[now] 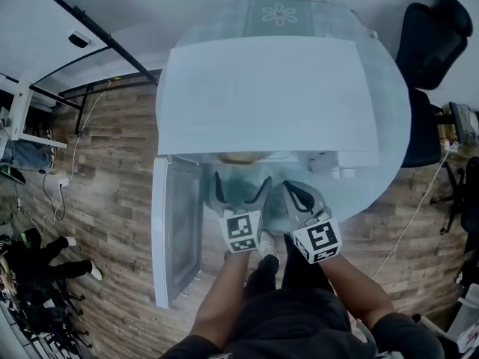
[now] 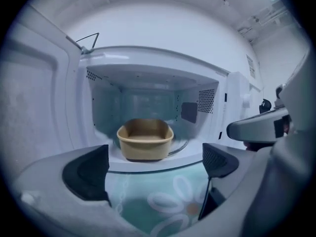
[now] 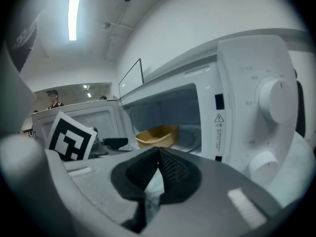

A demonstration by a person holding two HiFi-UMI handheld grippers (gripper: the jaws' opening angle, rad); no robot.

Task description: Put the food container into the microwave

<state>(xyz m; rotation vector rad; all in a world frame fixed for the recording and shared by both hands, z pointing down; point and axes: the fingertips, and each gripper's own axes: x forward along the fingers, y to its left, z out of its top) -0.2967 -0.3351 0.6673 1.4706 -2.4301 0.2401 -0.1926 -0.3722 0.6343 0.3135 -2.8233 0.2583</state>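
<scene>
The tan food container (image 2: 145, 139) sits inside the open white microwave (image 1: 269, 96), on its glass turntable; it shows too in the right gripper view as the same container (image 3: 157, 136), and its rim peeks out in the head view (image 1: 239, 158). My left gripper (image 2: 155, 164) is open and empty, held just in front of the microwave's opening (image 1: 239, 188). My right gripper (image 3: 157, 169) is shut on nothing, beside the left one (image 1: 299, 194), facing the control panel (image 3: 261, 117).
The microwave door (image 1: 174, 230) hangs open to the left. The microwave stands on a round table with a flower-print cloth (image 1: 389, 163). A black chair (image 1: 430, 36) stands at the far right. A person (image 1: 37, 264) is on the wooden floor at left.
</scene>
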